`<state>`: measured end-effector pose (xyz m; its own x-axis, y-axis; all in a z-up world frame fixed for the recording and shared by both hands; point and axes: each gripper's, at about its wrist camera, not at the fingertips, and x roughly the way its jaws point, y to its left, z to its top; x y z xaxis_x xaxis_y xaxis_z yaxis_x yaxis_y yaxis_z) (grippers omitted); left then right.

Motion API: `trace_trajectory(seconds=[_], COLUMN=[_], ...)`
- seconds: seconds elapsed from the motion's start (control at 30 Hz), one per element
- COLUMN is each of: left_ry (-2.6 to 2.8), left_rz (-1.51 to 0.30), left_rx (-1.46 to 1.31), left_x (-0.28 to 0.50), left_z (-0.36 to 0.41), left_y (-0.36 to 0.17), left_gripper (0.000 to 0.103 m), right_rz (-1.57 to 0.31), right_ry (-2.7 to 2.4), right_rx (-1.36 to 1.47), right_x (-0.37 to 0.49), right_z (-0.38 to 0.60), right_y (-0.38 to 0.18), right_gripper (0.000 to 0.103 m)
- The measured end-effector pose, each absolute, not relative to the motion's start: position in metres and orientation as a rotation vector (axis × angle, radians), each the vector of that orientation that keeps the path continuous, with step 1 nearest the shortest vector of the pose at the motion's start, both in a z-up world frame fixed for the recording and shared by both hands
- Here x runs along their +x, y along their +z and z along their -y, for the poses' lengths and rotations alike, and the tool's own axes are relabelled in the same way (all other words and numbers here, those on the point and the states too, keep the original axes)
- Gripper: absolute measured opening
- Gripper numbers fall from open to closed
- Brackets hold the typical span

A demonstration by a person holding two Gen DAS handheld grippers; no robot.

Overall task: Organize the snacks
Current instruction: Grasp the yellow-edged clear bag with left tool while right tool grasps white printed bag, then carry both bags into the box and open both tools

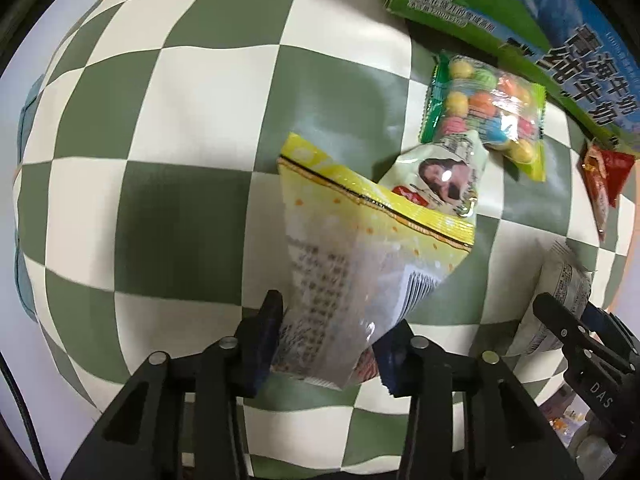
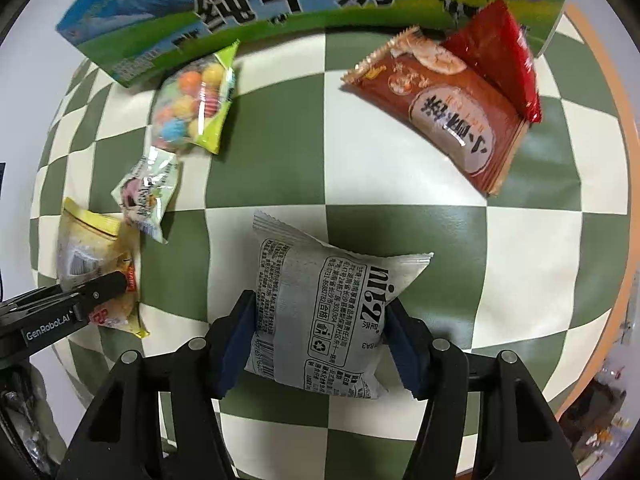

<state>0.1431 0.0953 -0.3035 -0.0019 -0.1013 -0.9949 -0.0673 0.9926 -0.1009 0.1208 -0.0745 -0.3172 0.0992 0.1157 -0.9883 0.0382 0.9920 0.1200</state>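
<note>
A yellow snack bag [image 1: 360, 248] with a clear lower part is clamped at its bottom end between the jaws of the left gripper [image 1: 328, 344], which points down at the tabletop [image 1: 180, 120]. The tabletop is covered with a cloth of green and cream squares. A grey snack bag [image 2: 324, 312] with black print is seen lying flat on the cloth between the jaws of the right gripper [image 2: 320, 336]. The blue pads are set close at both sides of this bag, but whether the bag is really pressed cannot be told. The top of the yellow bag is laid partly over a small pale green packet [image 1: 444, 176] with a picture on it. Just past that packet, a see-through bag of coloured candy balls [image 1: 488, 112] with green edges is found. One corner of the candy bag is touching a big milk box [image 1: 500, 4], green and blue with large black letters, which is set along the far edge of the cloth. In the right wrist view, a brown snack pack [image 2: 444, 116] is seen lying flat near the box, well apart from the grey bag. A red pack [image 2: 496, 52] is leaned on the brown one's far end.
</note>
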Motion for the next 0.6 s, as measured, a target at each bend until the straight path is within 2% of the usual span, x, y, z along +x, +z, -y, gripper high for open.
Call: trace_trajectory(seconds=[0.3,0.6], left_ry=[-0.092,-0.277], left_rz=[-1.528,-1.374], left_rx=[-0.184,-0.316], left_x=[0.127,0.17], left_z=[-0.076,-0.043], left_y=[-0.251,-0.141], left_gripper=[0.036,0.036], right_rz=[-1.388,-1.226], right_ry=[0.153,0.243], right_rx=[0.169,0.244], right_x=[0.119,0.152], right_z=[0.072,0.106], right_y=[-0.267,-0.165], right_gripper=[0.064,0.064])
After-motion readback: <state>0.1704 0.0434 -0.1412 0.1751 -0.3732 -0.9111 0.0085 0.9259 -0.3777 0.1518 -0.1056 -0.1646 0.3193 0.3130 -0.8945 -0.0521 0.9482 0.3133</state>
